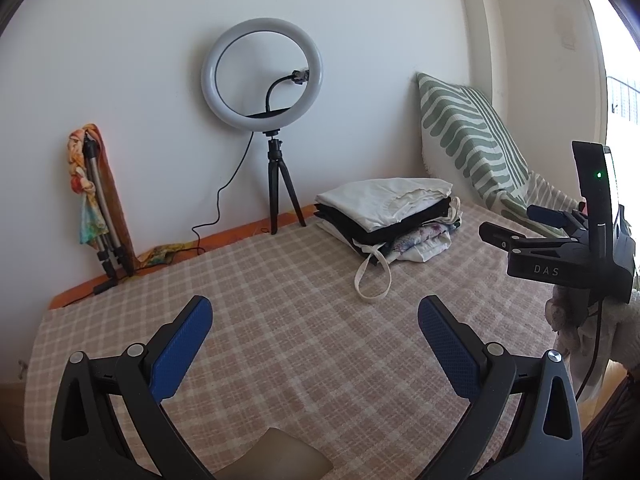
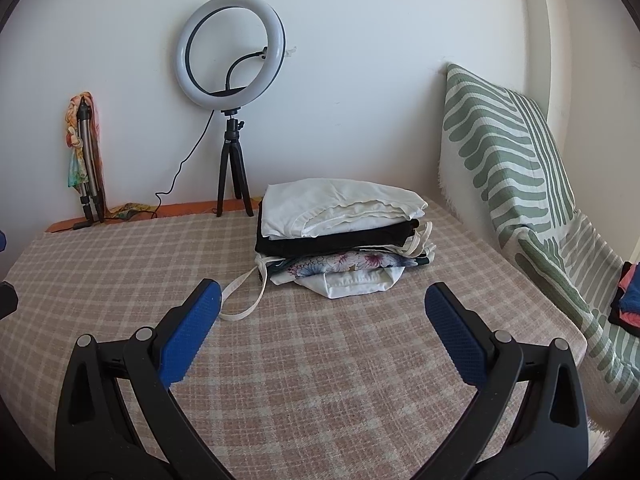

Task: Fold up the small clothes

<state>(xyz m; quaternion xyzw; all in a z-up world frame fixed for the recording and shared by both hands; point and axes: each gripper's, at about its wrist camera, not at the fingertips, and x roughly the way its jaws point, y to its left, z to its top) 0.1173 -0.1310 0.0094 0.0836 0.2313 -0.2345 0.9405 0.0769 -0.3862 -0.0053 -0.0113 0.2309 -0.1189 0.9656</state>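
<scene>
Both tongs gaped empty; the stack [image 2: 340,236] lay ahead on the desk [image 2: 120,264], nearer the right tongs [image 2: 322,328] than the left tongs [image 1: 314,336].

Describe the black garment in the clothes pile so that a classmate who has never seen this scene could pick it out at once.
Find the checked table cover in front of the white wall, then the stack of folded clothes right of the ring light. The black garment lies second from the top, under the white top piece and above the floral one; it is the only dark layer.
</scene>
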